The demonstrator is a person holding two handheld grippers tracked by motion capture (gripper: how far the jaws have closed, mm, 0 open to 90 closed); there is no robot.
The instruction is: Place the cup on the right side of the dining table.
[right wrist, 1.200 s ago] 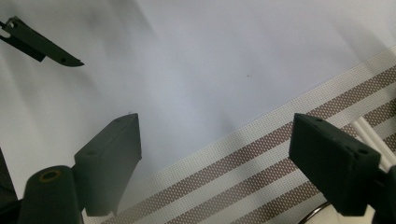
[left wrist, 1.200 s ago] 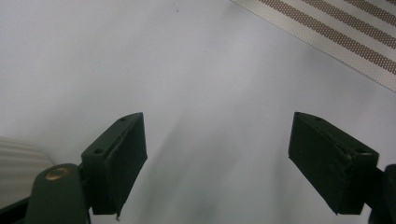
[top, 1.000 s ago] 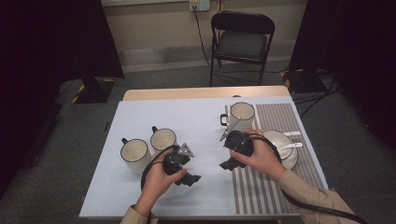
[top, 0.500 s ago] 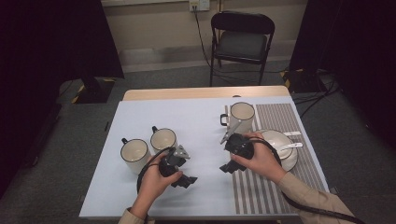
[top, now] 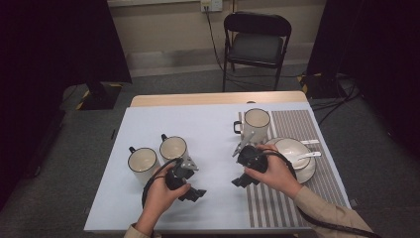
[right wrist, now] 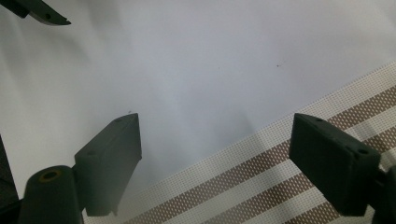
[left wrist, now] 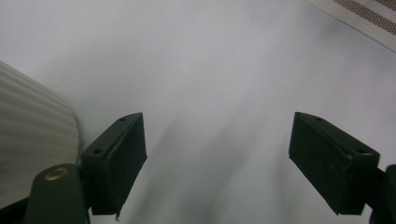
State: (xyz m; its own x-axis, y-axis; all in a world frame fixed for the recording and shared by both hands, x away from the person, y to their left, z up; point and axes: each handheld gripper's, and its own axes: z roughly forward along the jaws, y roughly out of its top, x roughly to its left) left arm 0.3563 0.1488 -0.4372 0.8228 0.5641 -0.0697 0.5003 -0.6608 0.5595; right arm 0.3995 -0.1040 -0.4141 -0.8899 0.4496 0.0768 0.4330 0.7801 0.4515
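Left gripper (top: 190, 191) low over worktop (top: 208, 129), jaws apart, empty; nearer mug (top: 174, 148) just behind it, second mug (top: 142, 161) beside. Right gripper (top: 241, 177) jaws apart at placemat (top: 297, 124) edge, tall mug (top: 256, 123) beyond.

Probably a recording studio: black curtains (top: 54, 44), folding chair (top: 257, 42), lone table (top: 208, 119).

The high view looks forward and down from above the person's side, taking in the whole worktop (top: 208, 124) and a chair (top: 256, 42) beyond. Each gripper view sits close above the worktop, looking along its own jaws. All three share the pale surface and the striped mat (right wrist: 261, 172).
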